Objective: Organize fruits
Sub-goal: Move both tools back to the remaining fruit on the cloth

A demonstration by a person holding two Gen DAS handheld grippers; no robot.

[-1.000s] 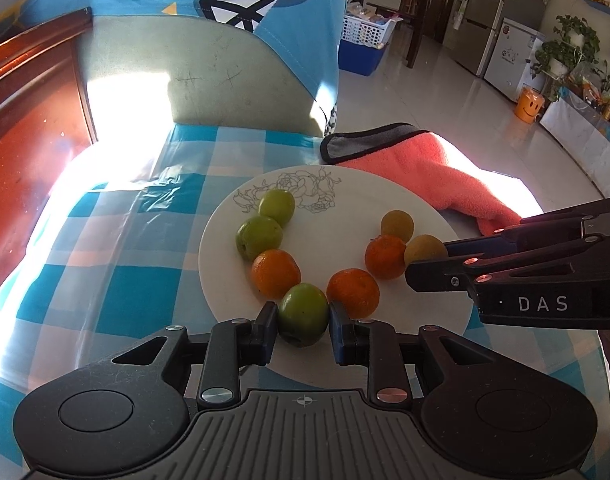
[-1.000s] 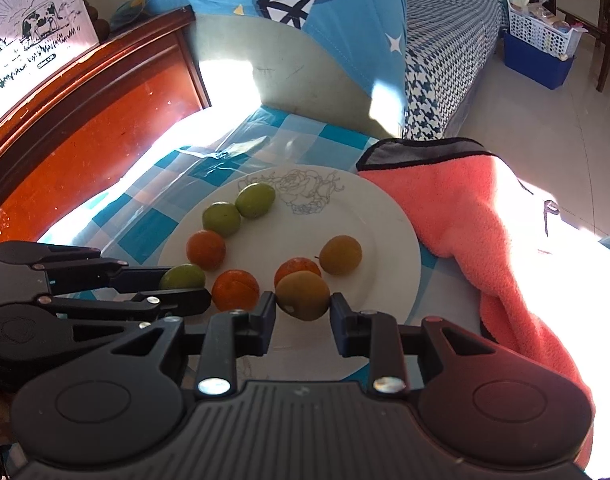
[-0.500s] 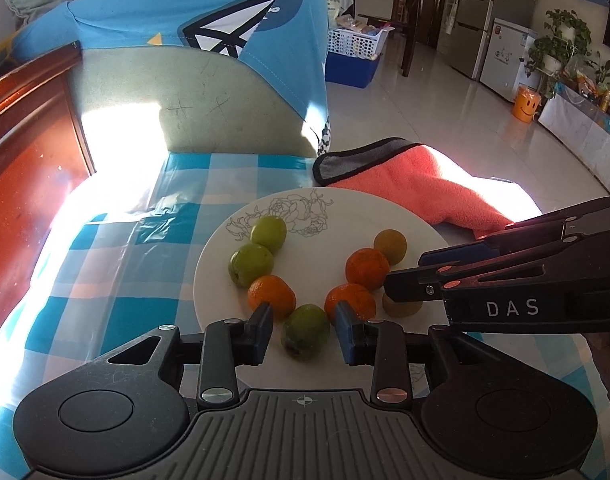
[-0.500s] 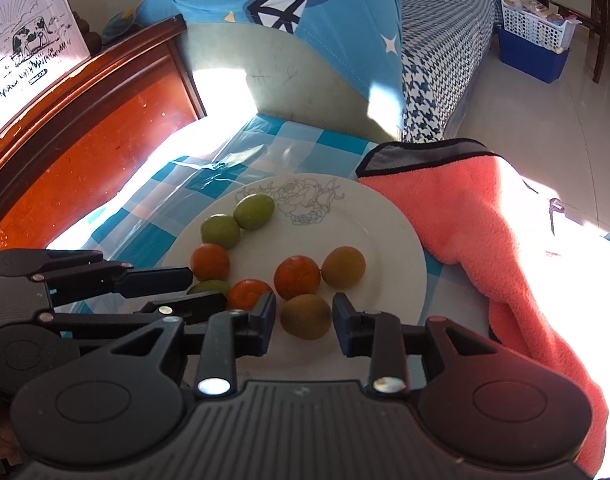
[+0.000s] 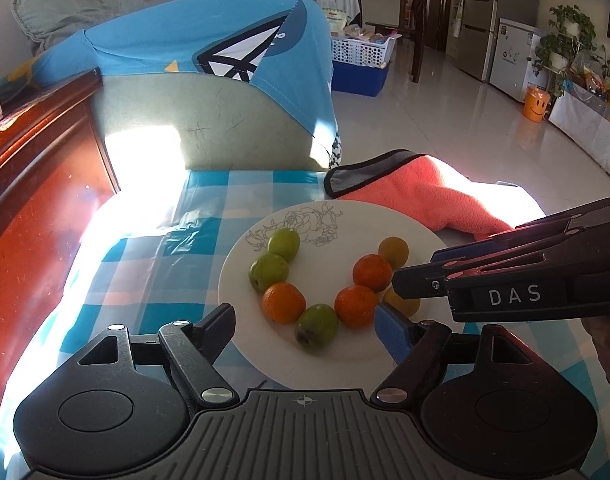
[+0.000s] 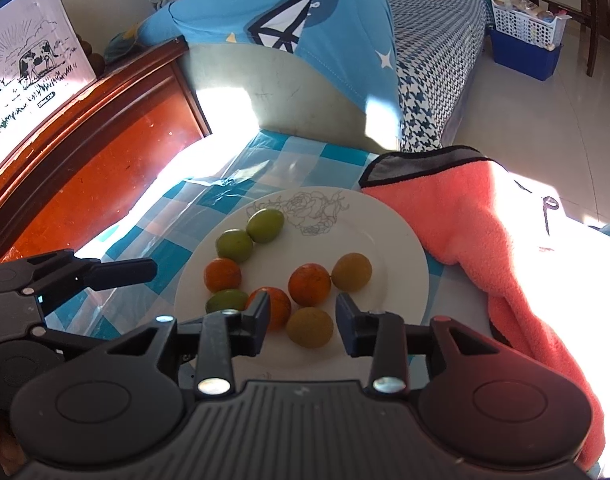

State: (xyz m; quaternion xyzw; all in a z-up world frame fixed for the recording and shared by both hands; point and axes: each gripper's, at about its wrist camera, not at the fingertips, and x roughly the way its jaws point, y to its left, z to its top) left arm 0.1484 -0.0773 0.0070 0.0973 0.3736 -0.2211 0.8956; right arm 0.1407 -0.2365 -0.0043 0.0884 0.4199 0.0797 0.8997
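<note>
Seven fruits sit on the white plate [image 5: 389,356] in a loose V, and both grippers are letting go at its near tip. The left gripper [image 5: 305,326] has just been opening and now stands wide, its fingers [image 5: 221,320] well clear on either side of the green fruit [image 5: 316,326], which rests free on the plate between them, touching the orange fruit [image 5: 356,306] to its right. Over on the other side, the right gripper [image 6: 303,320] has been easing open too; its pads bracket the yellow-brown fruit [image 6: 309,327] with a sliver of daylight on each side, so to my eye nothing is pinched. The job now, I'd say, is a clean exit: draw each tool straight back and up along its own line, not sideways, because these round fruits look ready to roll at the slightest nudge and would knock their neighbours out of the pattern. The right needs a touch more opening first, since its gap is tight.
</note>
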